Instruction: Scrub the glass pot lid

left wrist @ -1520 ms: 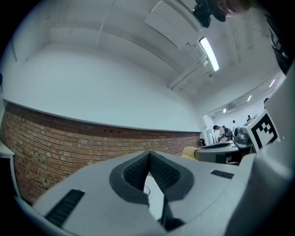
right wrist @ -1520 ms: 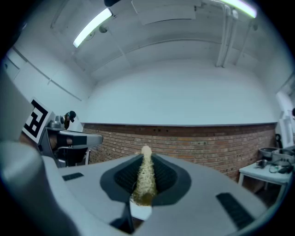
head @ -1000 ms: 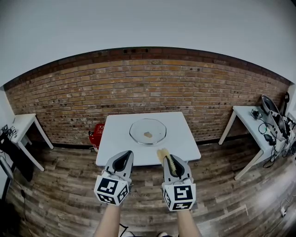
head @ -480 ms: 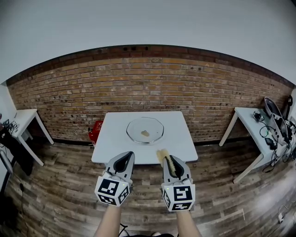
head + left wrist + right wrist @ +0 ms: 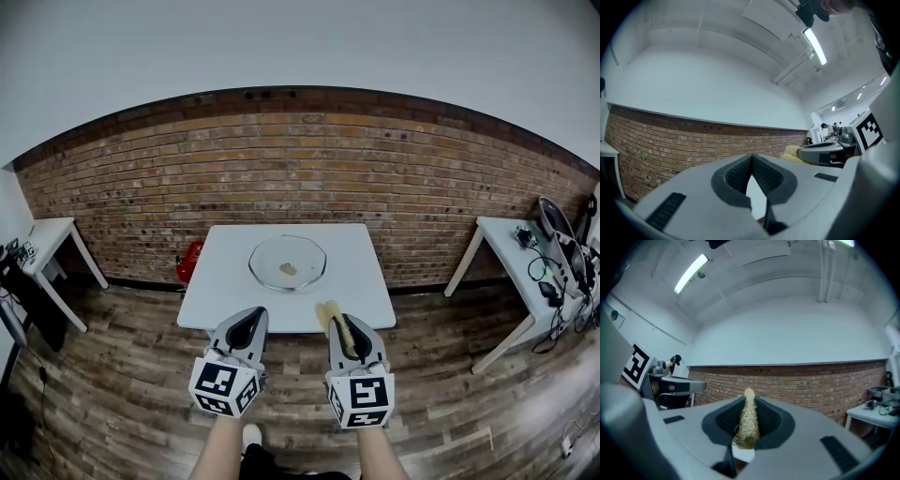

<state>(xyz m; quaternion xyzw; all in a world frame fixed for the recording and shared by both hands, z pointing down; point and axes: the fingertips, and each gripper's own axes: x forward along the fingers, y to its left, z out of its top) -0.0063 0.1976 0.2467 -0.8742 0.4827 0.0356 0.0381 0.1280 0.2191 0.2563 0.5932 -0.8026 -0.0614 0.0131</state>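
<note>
Right gripper view showed our right gripper (image 5: 749,395) pinching a tan, fibrous scrubber (image 5: 746,427) between its dark ribbed pads. The scrubber stood on edge in the grip, and its pale end poked out past the jaw tips. In the left gripper view, our left gripper (image 5: 752,156) had its jaws pressed together at the tips with nothing between them.

From the head view, we held both grippers side by side and close together, near level, pointing toward a white table (image 5: 230,281). The glass pot lid (image 5: 302,251) lay flat on that table, around its middle, well apart from both grippers and touched by neither. A small brownish spot (image 5: 288,269) showed at the lid's centre; we could not tell what it was.

A wooden plank floor (image 5: 122,375) ran under the grippers. Behind the table stood a brick wall (image 5: 300,159), with a red object (image 5: 190,262) low beside the table's left side. A white side table (image 5: 47,236) stood at the far left, and another (image 5: 506,239), cluttered with cables, stood at the right.
</note>
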